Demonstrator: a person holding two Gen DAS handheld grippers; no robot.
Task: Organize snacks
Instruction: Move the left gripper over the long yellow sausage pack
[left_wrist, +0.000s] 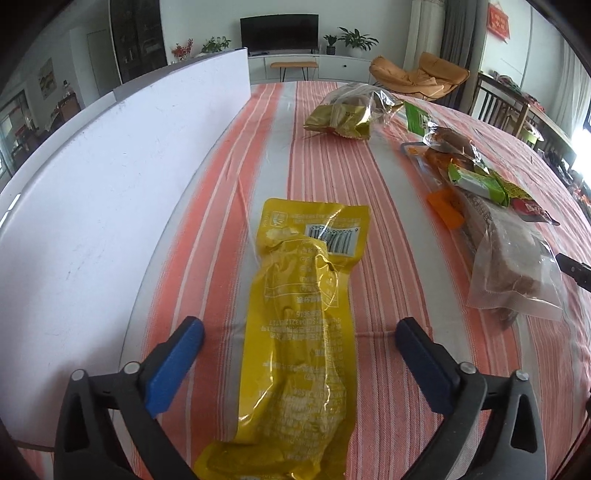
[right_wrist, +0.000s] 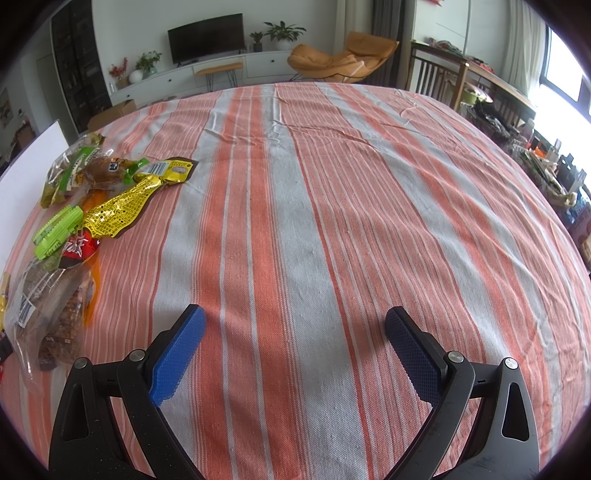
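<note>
Because the long yellow packet (left_wrist: 299, 332) lies flat on the striped cloth of the desk (left_wrist: 388, 258) with no pad pressing it, I judge that it has been set down here on purpose, apart from the other snacks. The left gripper (left_wrist: 300, 325) has its jaws wide apart, one blue pad at each side of the packet, and neither pad touches the wrapper. The packet points toward 12 o'clock, parallel to the white board (left_wrist: 110, 184) that stands at 9 to 10 o'clock, so it seems to begin a tidy row along this board.

In the left wrist view, the snacks not yet sorted are in a loose heap at 2 o'clock: a clear bag with brown pieces (left_wrist: 517, 280), a green packet (left_wrist: 476, 181) on top of others, and further away, near 12 o'clock, a golden packet (left_wrist: 340, 120) half inside a transparent bag. They overlap each other, so taking one alone will ask for care.

The right gripper (right_wrist: 295, 332) hovers over bare cloth, its jaws also apart and with nothing between them; the heap is at its 9 to 10 o'clock. Probably it waits so that it does not disturb the left side.
</note>
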